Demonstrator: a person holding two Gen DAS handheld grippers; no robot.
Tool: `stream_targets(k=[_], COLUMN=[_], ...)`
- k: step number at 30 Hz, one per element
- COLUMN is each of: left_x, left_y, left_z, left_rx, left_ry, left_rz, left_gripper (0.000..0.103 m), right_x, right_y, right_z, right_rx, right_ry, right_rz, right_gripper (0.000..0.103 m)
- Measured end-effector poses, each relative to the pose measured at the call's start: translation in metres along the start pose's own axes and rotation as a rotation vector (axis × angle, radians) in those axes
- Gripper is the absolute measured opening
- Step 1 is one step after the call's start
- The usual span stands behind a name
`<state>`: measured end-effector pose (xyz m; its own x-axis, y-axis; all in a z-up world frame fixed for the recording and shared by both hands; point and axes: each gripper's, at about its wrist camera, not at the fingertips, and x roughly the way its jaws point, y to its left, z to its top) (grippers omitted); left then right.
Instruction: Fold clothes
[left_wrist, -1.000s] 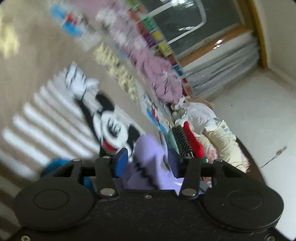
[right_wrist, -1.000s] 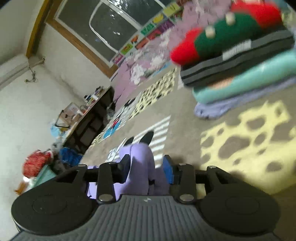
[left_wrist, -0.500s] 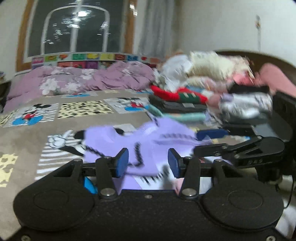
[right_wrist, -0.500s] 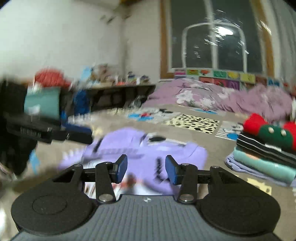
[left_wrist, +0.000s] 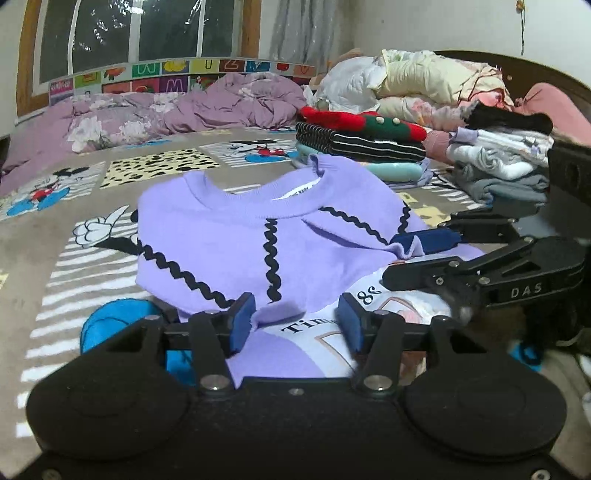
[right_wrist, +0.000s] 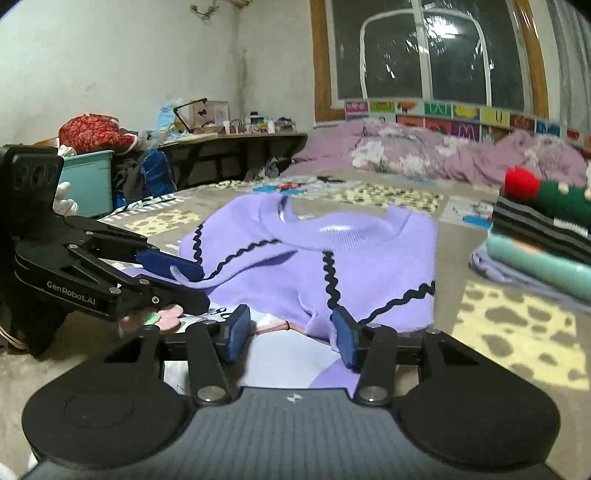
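Observation:
A purple sweater with black zigzag trim lies spread on the bed, neck towards the window, over a white printed garment. My left gripper sits low at the sweater's near hem. Its jaws are opening and its pads stand apart, with loose fabric between them. My right gripper reaches in from the right, a purple cuff between its opening jaws. In the right wrist view the sweater fills the middle. There my right gripper is open over the hem, and my left gripper comes in from the left.
A stack of folded clothes topped by a red and green knit stands right of the sweater. Further right are a grey and white folded pile and heaped bedding. A purple quilt lies under the window. A cluttered desk and a teal bin stand left.
Both views have rolled from tilted to level. The sweater, bunched between the pads before, now lies spread flat on the bed. Both pairs of pads stand slightly wider apart.

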<state>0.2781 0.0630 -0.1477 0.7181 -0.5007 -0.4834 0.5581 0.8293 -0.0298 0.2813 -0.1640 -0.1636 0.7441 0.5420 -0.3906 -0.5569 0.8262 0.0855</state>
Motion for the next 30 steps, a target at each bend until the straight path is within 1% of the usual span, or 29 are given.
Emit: stream_targets(k=[3, 5, 7, 8, 10, 11, 14, 16, 20, 23, 25, 27, 30], left_x=[-0.005, -0.016, -0.027, -0.030, -0.030, -0.030, -0.016, 0.000, 0.025, 0.039, 0.046, 0.053, 0.058], left_y=[-0.003, -0.003, -0.002, 0.001, 0.006, 0.008, 0.022, 0.033, 0.048, 0.053, 0.057, 0.058, 0.053], left_z=[0.002, 0.009, 0.016, 0.020, 0.029, 0.033, 0.045, 0.050, 0.046, 0.043, 0.041, 0.038, 0.036], left_rx=[0.000, -0.004, -0.012, -0.011, -0.005, -0.001, 0.002, 0.003, -0.005, 0.010, -0.004, -0.019, -0.014], left_ry=[-0.003, -0.023, -0.074, -0.106, -0.144, -0.163, -0.194, -0.193, -0.164, -0.139, -0.104, -0.066, -0.032], left_rz=[-0.004, -0.007, -0.001, 0.017, 0.053, 0.071, 0.087, 0.101, 0.077, 0.054, 0.041, 0.032, 0.038], left_gripper=[0.050, 0.050, 0.050, 0.050, 0.050, 0.050, 0.050, 0.050, 0.050, 0.050, 0.051, 0.054, 0.054], right_x=[-0.001, -0.008, -0.022, -0.028, -0.035, -0.033, -0.023, -0.013, 0.016, 0.037, 0.049, 0.060, 0.069], right_y=[0.004, 0.006, 0.007, 0.009, 0.011, 0.010, 0.002, -0.010, -0.033, -0.050, -0.060, -0.068, -0.081], right_z=[0.003, 0.008, 0.014, 0.016, 0.024, 0.029, 0.041, 0.047, 0.056, 0.060, 0.059, 0.054, 0.041], right_rx=[-0.010, -0.011, -0.022, -0.039, -0.092, -0.120, -0.179, -0.188, -0.211, -0.184, -0.164, -0.120, -0.001], right_ry=[0.022, 0.027, -0.006, -0.026, -0.054, -0.055, -0.056, -0.058, -0.050, -0.041, -0.022, 0.026, 0.067], right_rz=[-0.010, -0.009, -0.005, -0.008, -0.025, -0.035, -0.057, -0.060, -0.056, -0.037, -0.017, 0.006, 0.047], right_gripper=[0.049, 0.049, 0.049, 0.049, 0.049, 0.049, 0.050, 0.050, 0.053, 0.054, 0.054, 0.054, 0.055])
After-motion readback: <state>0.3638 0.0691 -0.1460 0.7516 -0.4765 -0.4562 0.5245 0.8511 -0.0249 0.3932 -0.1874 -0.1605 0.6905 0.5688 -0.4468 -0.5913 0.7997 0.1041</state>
